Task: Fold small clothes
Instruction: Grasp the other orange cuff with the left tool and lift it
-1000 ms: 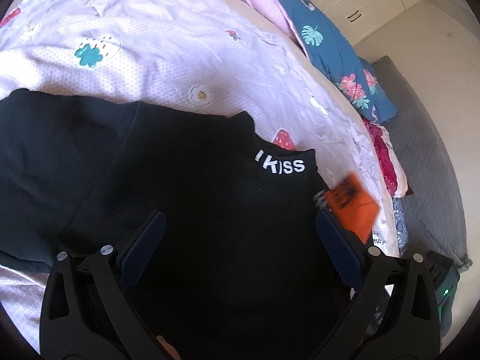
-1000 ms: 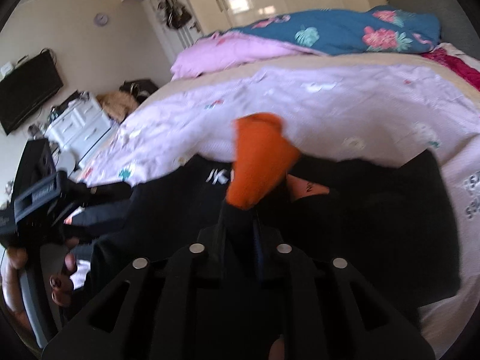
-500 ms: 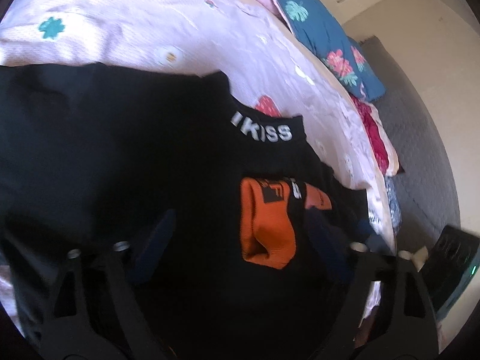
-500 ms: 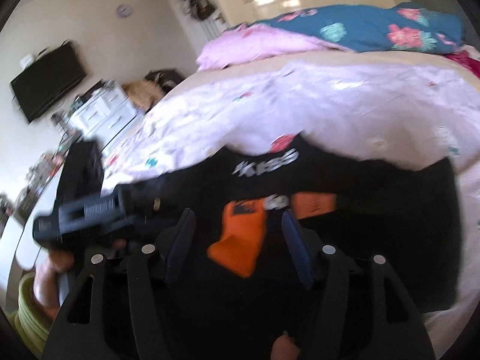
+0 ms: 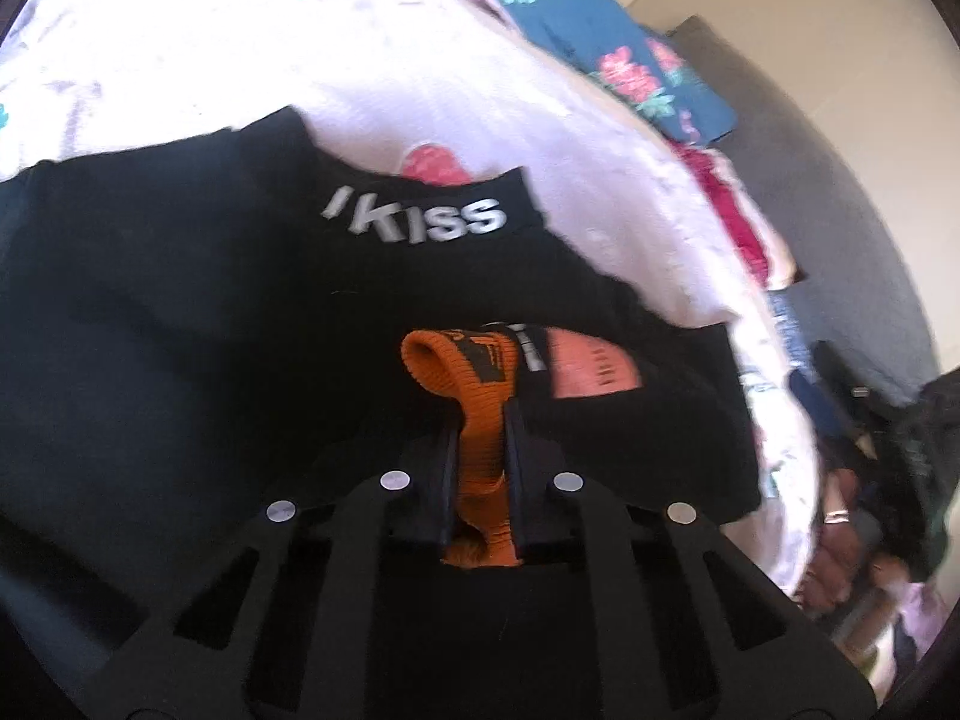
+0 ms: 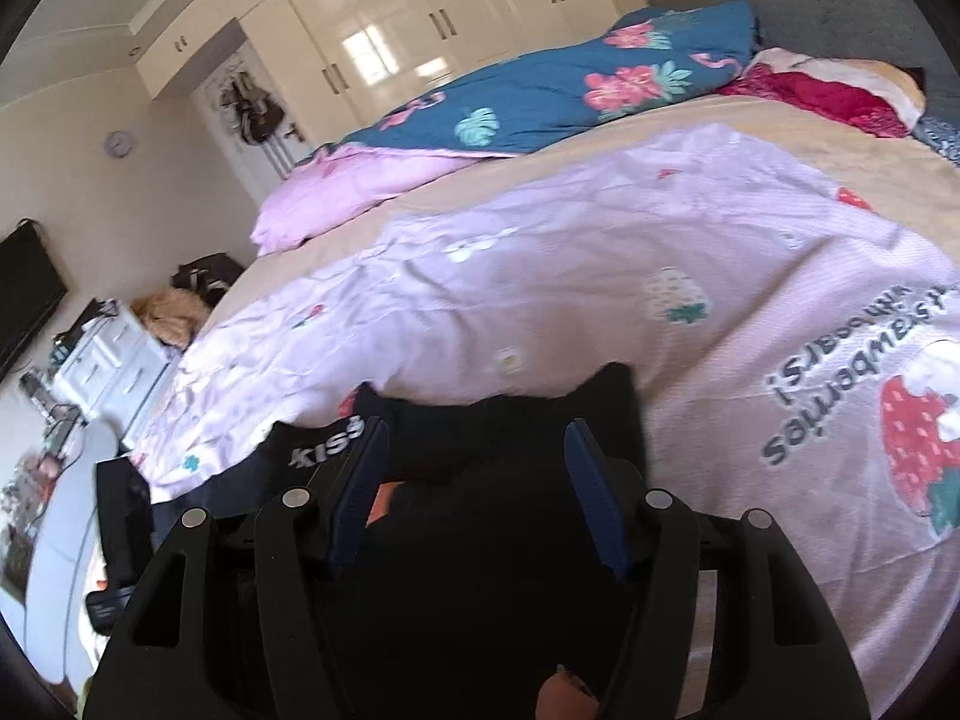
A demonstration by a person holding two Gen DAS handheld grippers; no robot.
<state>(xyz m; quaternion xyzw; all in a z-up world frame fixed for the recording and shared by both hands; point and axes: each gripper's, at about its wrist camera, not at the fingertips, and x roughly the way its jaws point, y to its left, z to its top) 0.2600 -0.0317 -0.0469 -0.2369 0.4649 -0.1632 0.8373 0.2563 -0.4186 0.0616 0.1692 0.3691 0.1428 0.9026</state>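
A black top [image 5: 180,324] with "KISS" on its collar lies on the pink bedspread [image 5: 180,48]. Its orange sleeve cuff [image 5: 474,372] lies folded onto the black body. My left gripper [image 5: 480,420] is shut on that orange cuff, which bulges out between the fingers. A second orange patch [image 5: 591,363] shows just right of it. In the right wrist view the black top [image 6: 510,420] lies under my right gripper [image 6: 474,438], which is open and empty above its edge, with blue pads [image 6: 591,492] spread wide.
A blue flowered duvet [image 6: 540,90] and a pink pillow [image 6: 360,186] lie at the bed's far side. A red cloth [image 6: 828,96] sits at the far right. White drawers [image 6: 114,354] and a TV [image 6: 24,294] stand left of the bed.
My left gripper has moved in and shut on the orange cuff that lay on the top. My right gripper, open since letting the cuff go, has drawn off to the right edge of the top.
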